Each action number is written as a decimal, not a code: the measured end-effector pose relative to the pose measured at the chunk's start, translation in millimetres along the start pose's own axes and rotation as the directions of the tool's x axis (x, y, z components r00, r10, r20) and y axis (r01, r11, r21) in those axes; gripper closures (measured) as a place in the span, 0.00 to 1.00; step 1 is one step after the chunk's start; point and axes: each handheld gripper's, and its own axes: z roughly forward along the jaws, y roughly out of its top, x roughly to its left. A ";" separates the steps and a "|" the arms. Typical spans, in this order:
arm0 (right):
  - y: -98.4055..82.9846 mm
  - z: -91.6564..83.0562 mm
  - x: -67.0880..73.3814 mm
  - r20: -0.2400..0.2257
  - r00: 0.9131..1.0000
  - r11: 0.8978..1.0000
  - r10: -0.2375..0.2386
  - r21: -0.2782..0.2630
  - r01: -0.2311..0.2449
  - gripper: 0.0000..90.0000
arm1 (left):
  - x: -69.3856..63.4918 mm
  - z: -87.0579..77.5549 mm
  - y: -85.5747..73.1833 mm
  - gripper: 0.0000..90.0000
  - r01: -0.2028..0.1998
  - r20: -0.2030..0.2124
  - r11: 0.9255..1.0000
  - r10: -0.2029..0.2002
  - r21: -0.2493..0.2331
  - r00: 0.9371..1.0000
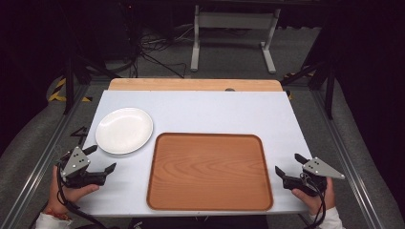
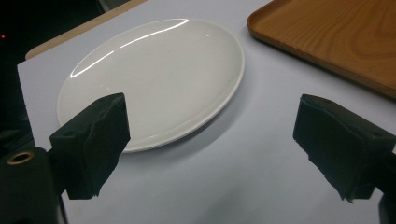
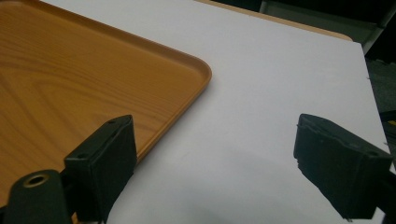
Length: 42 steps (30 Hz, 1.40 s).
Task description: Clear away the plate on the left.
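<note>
Left gripper [image 1: 101, 158]: near left edge of table [image 1: 215, 109], jaws spread wide, holding nothing; white plate [image 2: 154, 79] lies just ahead of its pads.
Right gripper [image 1: 289, 166]: near right edge, jaws likewise parted, empty; one jaw sits beside the tray's corner.
Wooden tray [image 1: 209, 171]: centre front, bare.
Plate position: on the table, just left of the tray's far corner, apart from it.
Step in hand: likely the start; nothing grasped.
Next move: probably left gripper closing on the plate's near rim to lift it toward the tray.
</note>
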 end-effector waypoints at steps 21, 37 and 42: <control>-1.9 1.6 -0.4 -0.009 1.000 1.000 0.003 0.007 -0.003 0.15 | -12.4 54.1 22.5 0.24 -0.320 -0.083 0.887 0.365 0.334 0.927; -2.1 2.3 0.4 -0.008 1.000 1.000 -0.002 0.014 0.002 0.15 | -31.1 75.0 31.6 0.49 -0.500 -0.111 0.736 0.605 0.456 0.789; -2.2 2.1 0.0 -0.009 1.000 1.000 -0.006 0.014 0.006 0.15 | -40.4 78.8 28.4 0.71 -0.547 -0.073 0.688 0.651 0.476 0.756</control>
